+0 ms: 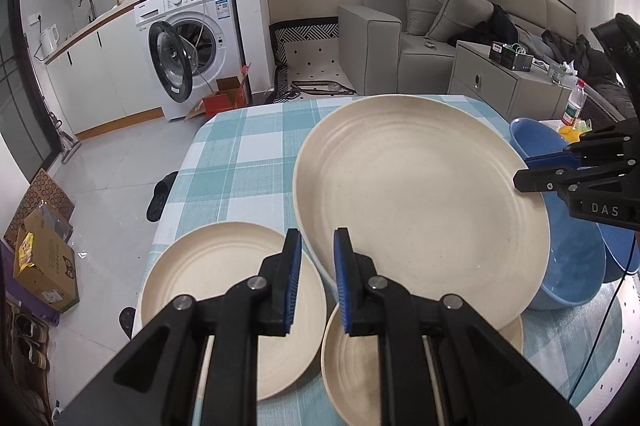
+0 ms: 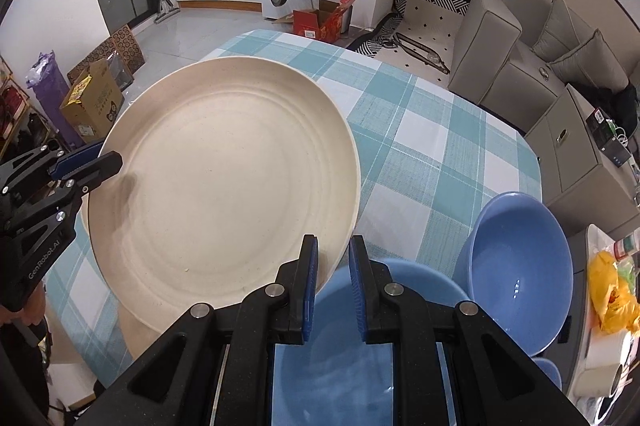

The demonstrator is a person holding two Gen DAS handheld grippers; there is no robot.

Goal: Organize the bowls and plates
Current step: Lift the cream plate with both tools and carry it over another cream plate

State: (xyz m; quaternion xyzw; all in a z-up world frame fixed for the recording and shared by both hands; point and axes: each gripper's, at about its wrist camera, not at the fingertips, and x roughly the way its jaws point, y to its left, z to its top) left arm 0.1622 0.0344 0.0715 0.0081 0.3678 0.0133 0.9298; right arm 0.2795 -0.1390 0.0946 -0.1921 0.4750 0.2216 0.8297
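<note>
A large cream plate (image 1: 420, 193) (image 2: 224, 177) hangs tilted above the checked tablecloth, held by both grippers at opposite rims. My left gripper (image 1: 317, 234) is shut on its near rim in the left wrist view; the same gripper (image 2: 114, 161) shows at the plate's left edge in the right wrist view. My right gripper (image 2: 334, 241) is shut on the plate's lower right rim and appears as black jaws (image 1: 532, 175) at the right. Under the plate lie a smaller cream plate (image 1: 216, 302) and a small cream dish (image 1: 360, 370).
Two blue bowls (image 2: 520, 266) (image 2: 360, 342) stand at the table's right, one partly beneath the lifted plate. The blue-and-white checked table (image 2: 420, 145) drops off to a tiled floor with cardboard boxes (image 2: 94, 101). A yellow bag (image 2: 612, 290) and a cabinet (image 2: 572, 153) are on the right.
</note>
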